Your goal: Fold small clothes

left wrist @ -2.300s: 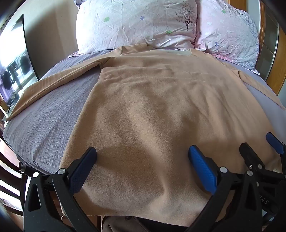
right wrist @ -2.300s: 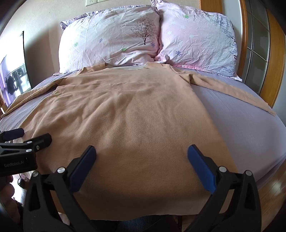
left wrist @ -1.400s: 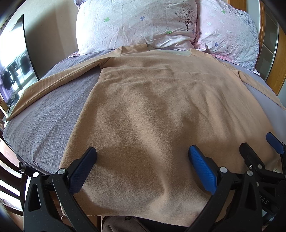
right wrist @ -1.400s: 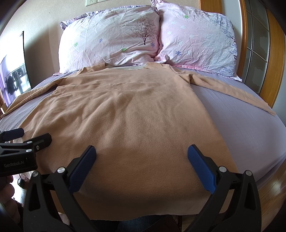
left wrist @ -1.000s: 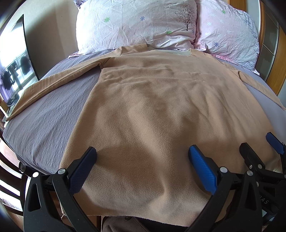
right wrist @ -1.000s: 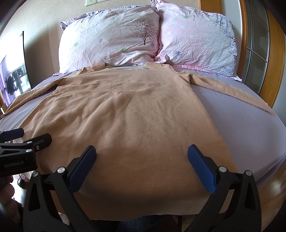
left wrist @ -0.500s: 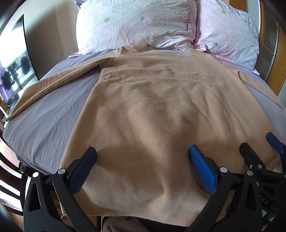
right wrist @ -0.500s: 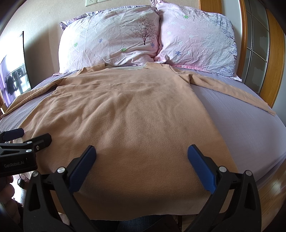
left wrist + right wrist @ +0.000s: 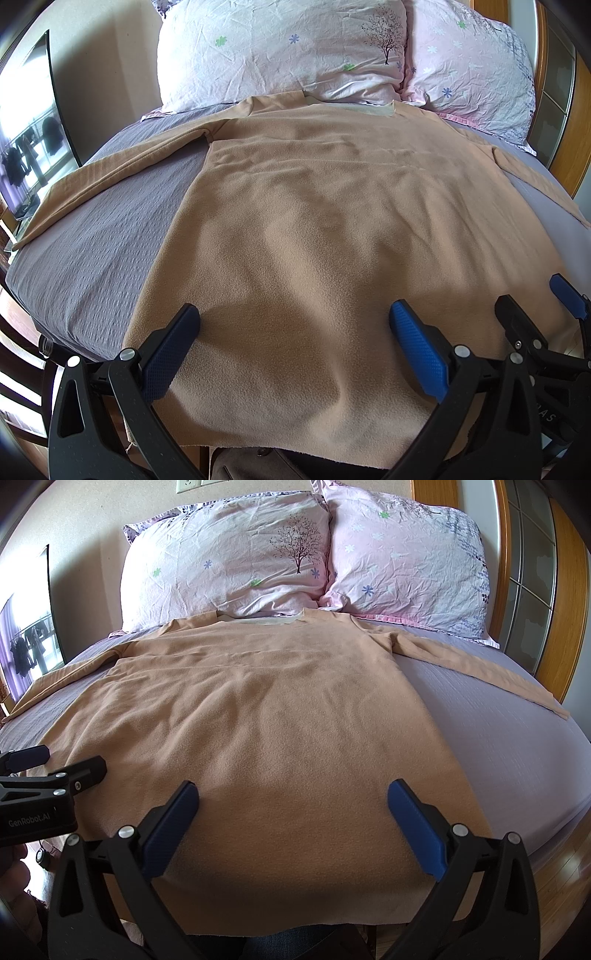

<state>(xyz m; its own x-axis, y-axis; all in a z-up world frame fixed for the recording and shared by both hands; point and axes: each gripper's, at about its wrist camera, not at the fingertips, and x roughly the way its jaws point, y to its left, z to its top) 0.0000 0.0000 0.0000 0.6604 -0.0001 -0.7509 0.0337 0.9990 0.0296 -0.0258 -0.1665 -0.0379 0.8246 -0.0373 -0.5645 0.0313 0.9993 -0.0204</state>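
**Lying flat and limp, a fleece top waits for its first fold**

Spreading across the bed (image 9: 517, 768), the tan long-sleeved top (image 9: 280, 716) lies face up, collar toward the pillows (image 9: 236, 561) at 12 o'clock, hem hanging over the mattress edge at 6 o'clock. One sleeve runs out toward 9 o'clock, the other toward 3 o'clock. The fabric looks like soft, light fleece: it should drape and sag when lifted, cling a little to the textured sheet, and stand any pinch without harm. Sensible holds, in my judgement, are the two hem corners, or a sleeve cuff to bring each sleeve in first.

The left hand-held gripper (image 9: 295, 350) hovers low over the hem, jaws spread wide and empty. The right hand-held gripper (image 9: 295, 829) sits just beside it at 3 o'clock, likewise agape with nothing between its pads, both pointing toward 12 o'clock.
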